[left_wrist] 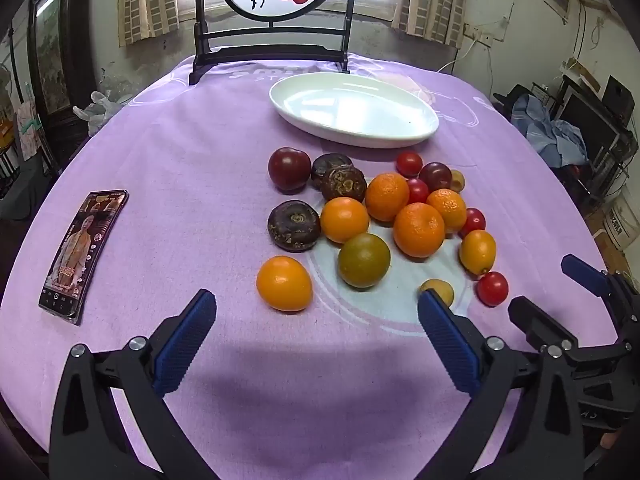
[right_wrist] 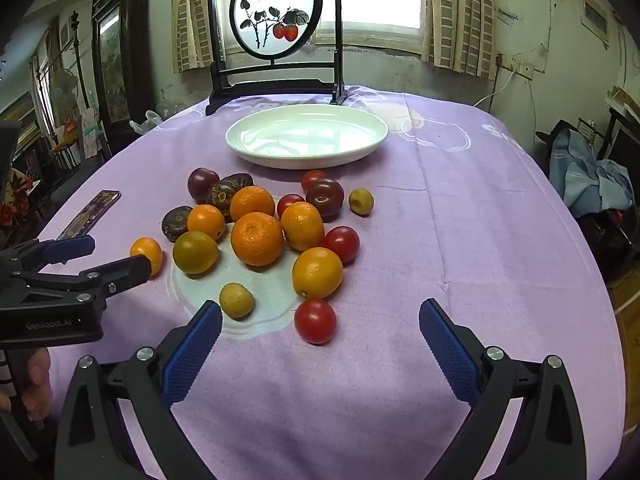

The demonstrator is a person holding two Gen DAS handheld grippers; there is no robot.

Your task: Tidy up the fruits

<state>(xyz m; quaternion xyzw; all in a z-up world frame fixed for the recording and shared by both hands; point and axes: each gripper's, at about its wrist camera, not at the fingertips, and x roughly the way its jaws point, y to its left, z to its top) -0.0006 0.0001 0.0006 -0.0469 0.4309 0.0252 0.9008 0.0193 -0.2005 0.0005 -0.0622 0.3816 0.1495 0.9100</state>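
Two hand-held grippers hover low over a round worktop (left_wrist: 168, 152) covered in a lilac cloth, both with their blue-padded fingers spread wide and holding nothing. Ahead of the left gripper (left_wrist: 316, 320) lies a loose pile of fruit (left_wrist: 384, 216): bright orange mandarins, small red cherry tomatoes, dark purple plums, wrinkled brown round fruits, one greenish-orange citrus (left_wrist: 364, 261) and a few small yellow-brown fruits. One orange citrus (left_wrist: 284, 283) sits apart at the near left of the pile, close in front of the left gripper. A single red cherry tomato (right_wrist: 315, 321) sits nearest the right gripper (right_wrist: 320, 320). Beyond the pile, well apart from both grippers, stands a white oval ceramic dish (right_wrist: 240, 142). A black smartphone with a lit screen (left_wrist: 82, 254) lies on the cloth far to the left. At the far edge stands a dark-framed round painted screen (right_wrist: 276, 12).
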